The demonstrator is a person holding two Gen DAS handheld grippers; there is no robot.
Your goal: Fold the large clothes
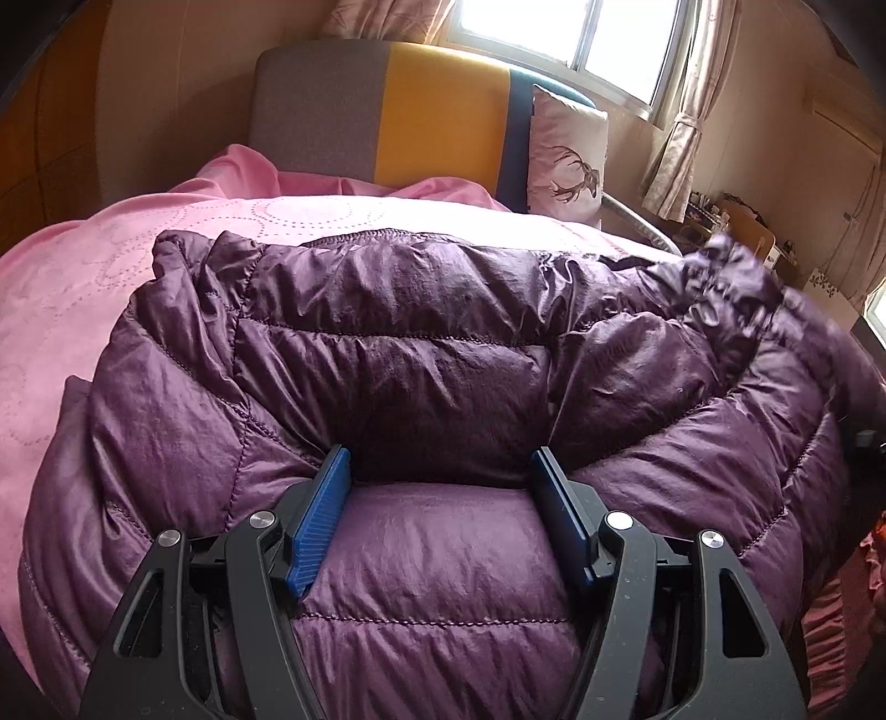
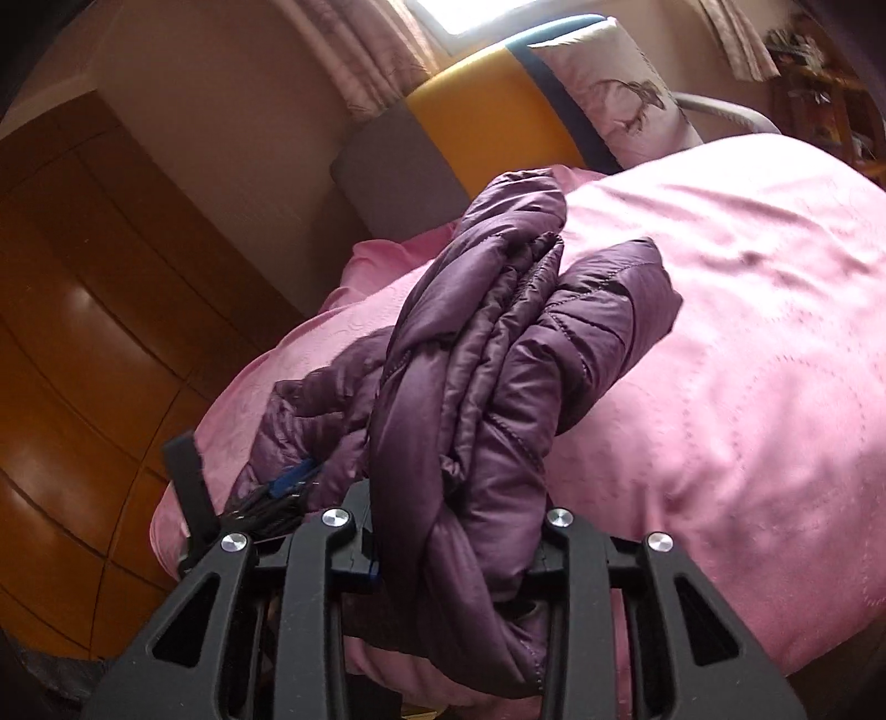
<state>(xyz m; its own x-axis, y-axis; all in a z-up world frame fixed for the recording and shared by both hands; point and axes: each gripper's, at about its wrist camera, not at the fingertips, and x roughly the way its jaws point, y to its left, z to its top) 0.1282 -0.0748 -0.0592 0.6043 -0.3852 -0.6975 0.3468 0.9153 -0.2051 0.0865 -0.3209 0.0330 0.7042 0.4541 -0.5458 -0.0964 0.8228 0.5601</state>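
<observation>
left gripper (image 1: 443, 471) jaws spread wide; right gripper (image 2: 459, 531) clamped

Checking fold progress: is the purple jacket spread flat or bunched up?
Partly bunched: the jacket lies spread on the bed, one end gathered in the right hand-held gripper.

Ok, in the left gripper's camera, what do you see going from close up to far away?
Left gripper → purple puffy jacket → pink bedspread → grey and yellow headboard → window.
</observation>
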